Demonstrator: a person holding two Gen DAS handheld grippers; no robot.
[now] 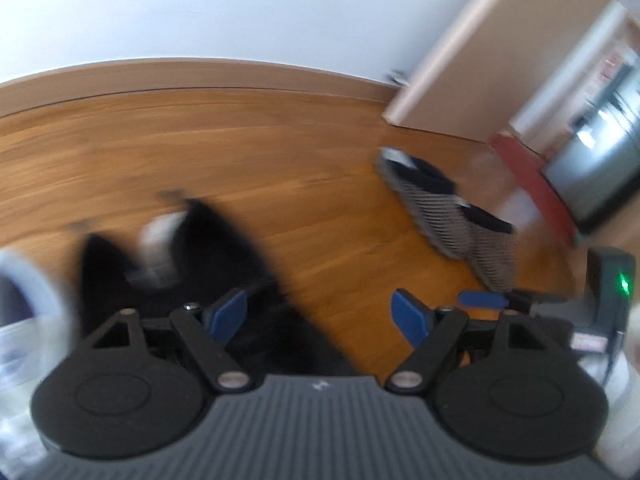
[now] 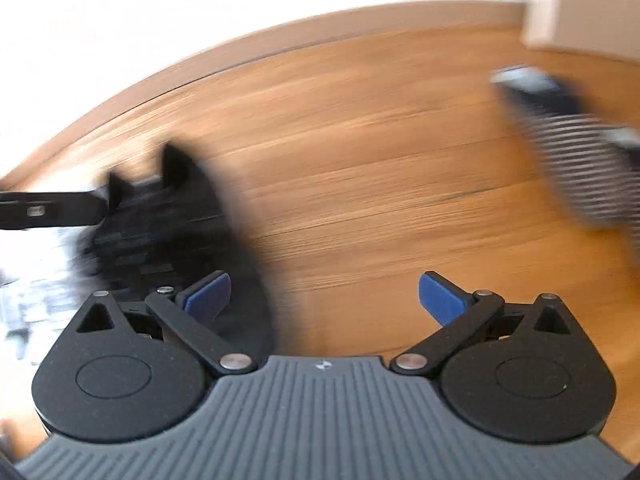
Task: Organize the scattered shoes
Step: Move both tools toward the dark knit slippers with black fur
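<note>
- Wooden plank floor is filling both wrist views, warm-toned with a visible grain, meeting a matching baseboard and a pale wall; a doorway with a red threshold strip is showing at the far right of the left view.
- Both views are smearing with motion blur, so fine detail is staying uncertain.
- Left hand-held gripper is standing with its blue pads wide apart and only bare floor between them; it is holding nothing.
- Right hand-held gripper is likewise spread open and empty, angling down at the planks.
- Black shoe is lying on the floor just beyond the left pad of the left hand-held gripper, dark and matte, with a pale patch near its opening; its exact shape is blurring out.
- The same black shoe is appearing at the left of the right view, with a finger of the other tool reaching in beside it.
- Pair of grey woven slip-ons is sitting well apart toward the doorway, herringbone-textured uppers with dark linings, the two side by side and seemingly already lined up.
- Judging by the layout, the black shoe is the stray still needing collecting, and the open jaws look readied for that grasp.
</note>
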